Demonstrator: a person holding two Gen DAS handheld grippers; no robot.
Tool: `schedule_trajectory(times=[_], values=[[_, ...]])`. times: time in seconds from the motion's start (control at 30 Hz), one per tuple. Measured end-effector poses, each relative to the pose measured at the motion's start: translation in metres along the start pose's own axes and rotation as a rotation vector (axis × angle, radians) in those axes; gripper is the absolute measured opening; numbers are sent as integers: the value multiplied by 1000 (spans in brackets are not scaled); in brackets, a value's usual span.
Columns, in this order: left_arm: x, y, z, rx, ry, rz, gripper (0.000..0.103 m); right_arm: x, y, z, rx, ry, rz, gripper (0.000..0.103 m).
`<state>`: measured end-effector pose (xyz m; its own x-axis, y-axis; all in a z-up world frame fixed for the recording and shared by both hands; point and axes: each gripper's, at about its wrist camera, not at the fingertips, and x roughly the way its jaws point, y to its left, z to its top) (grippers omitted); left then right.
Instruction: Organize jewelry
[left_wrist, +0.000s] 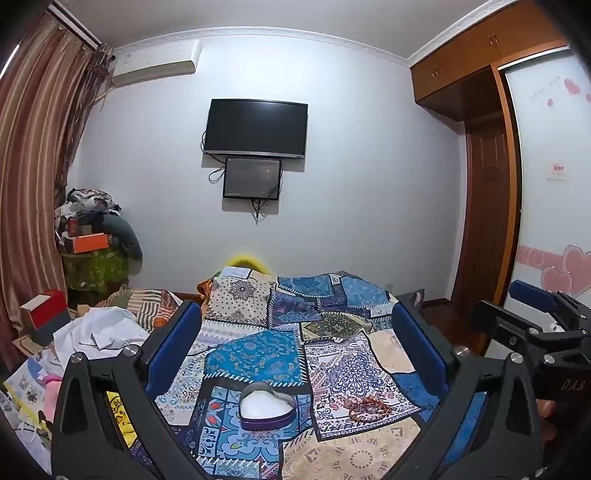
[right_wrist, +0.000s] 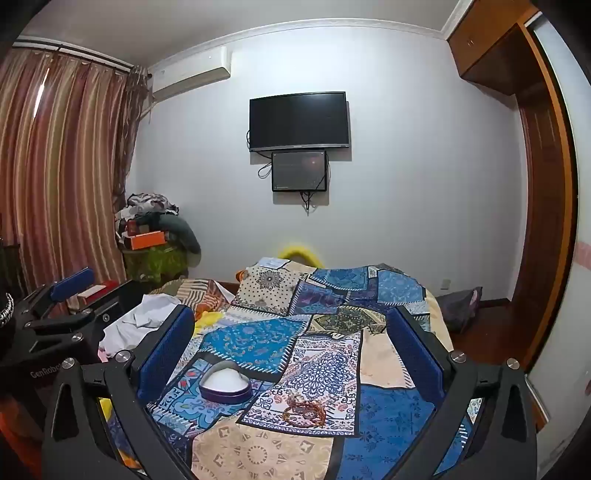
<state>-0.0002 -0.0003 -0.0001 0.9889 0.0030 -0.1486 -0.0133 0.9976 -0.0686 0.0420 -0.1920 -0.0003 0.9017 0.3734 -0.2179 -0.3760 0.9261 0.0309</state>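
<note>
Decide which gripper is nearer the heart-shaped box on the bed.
Left, by a small margin. The heart-shaped box lies centred between the open left gripper fingers; from the right gripper, also open, it sits off towards the left finger.

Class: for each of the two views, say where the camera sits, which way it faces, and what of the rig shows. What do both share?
Left wrist: on the left gripper, facing across the bed to the TV; right gripper at right edge.
Right wrist: on the right gripper, same heading; left gripper at left edge.
Shared: heart box, bracelets, both grippers open.
</note>
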Motion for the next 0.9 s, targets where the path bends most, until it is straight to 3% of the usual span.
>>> schedule_trajectory(times=[0.9], values=[[1,11,-5,-23,6,2,103,1,5,0,1,13,11,103]])
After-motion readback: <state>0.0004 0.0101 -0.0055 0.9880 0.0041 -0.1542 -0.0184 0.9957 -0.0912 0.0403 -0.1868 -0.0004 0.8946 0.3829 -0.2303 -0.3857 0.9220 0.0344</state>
